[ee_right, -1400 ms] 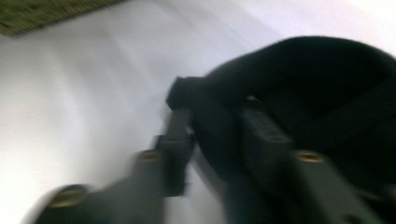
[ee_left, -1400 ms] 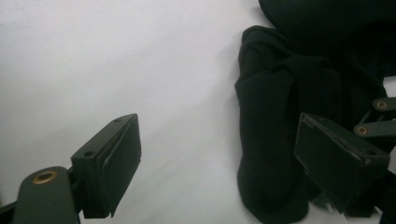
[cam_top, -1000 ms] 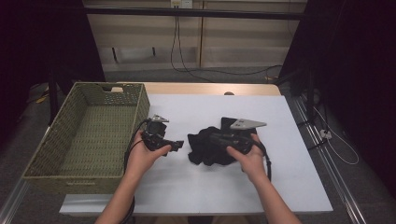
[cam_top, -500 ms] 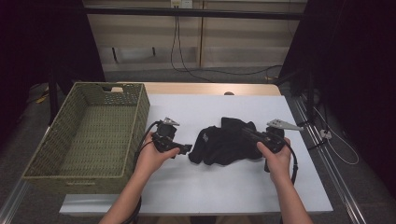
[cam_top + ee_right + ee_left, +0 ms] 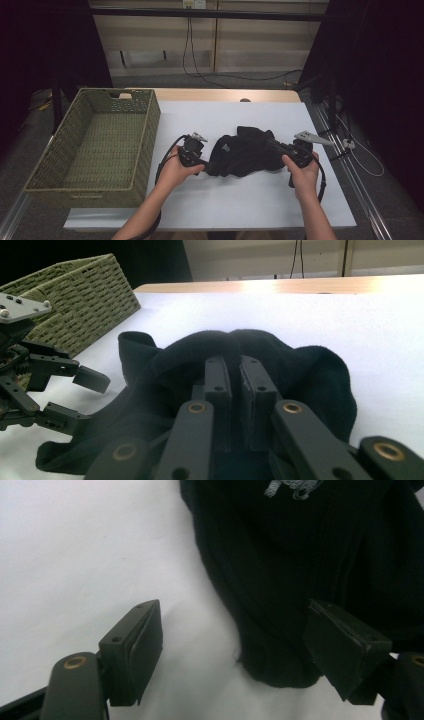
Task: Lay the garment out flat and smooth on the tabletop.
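Here, right tool (image 5: 235, 375) pinches soft black knit garment (image 5: 245, 150); left tool (image 5: 240, 650), closing, straddles its hem.

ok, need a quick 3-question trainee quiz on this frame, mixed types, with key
1. True or false: the right gripper is shut on the black garment.
2. Where does the garment's edge lie relative to the left gripper? A) outside both fingers B) between the open fingers C) in the basket
3. What lies inside the woven basket left of the white table?

Key
1. True: in the right gripper view its fingers pinch a fold of the cloth.
2. B: the fingers stand apart with the hem between them; they have just been closing.
3. Nothing; only its woven floor shows.
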The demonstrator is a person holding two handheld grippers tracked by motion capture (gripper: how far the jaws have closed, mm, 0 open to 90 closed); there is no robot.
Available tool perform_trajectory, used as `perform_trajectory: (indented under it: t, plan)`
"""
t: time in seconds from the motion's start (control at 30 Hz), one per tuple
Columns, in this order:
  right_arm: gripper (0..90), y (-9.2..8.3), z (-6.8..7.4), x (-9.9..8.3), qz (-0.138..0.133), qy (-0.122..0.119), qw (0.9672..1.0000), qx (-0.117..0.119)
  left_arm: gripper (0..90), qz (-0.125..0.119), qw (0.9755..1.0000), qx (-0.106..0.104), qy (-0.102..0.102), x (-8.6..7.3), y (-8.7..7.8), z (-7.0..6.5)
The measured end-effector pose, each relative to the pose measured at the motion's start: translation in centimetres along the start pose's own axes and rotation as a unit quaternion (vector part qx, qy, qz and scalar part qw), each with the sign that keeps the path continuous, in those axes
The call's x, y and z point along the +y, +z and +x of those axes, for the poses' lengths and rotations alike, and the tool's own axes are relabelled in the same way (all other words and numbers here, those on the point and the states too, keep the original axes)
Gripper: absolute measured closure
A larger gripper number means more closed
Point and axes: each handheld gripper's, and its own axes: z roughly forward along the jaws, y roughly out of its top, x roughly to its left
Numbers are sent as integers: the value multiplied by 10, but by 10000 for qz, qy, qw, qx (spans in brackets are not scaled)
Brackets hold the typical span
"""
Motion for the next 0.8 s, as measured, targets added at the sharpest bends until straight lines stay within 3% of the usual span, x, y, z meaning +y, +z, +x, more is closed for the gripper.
perform_trajectory:
  t: [0.2,0.27,0.37,0.47,0.6,0.63,0.8]
  plan:
    - [834,3,6,-3,84,-76,9999,57,374,112,9999,-50,86,-2,4,-6]
    - [834,6,9,-4,123,-128,9998,84,446,138,9998,-151,75,-1,4,-7]
    - [834,10,13,-5,173,-182,9996,110,519,166,9997,-130,142,-2,4,-11]
    - [835,14,16,-6,230,-224,9994,139,693,290,9990,-341,89,-1,4,-13]
    - [836,17,20,-7,277,-251,9991,194,803,355,9987,-354,-26,1,-1,-11]
    - [836,17,21,-7,271,-260,9991,217,845,307,9990,-314,-35,2,-4,-9]
    - [835,16,24,-6,208,-249,9989,330,855,-161,9993,-57,-337,10,-31,11]
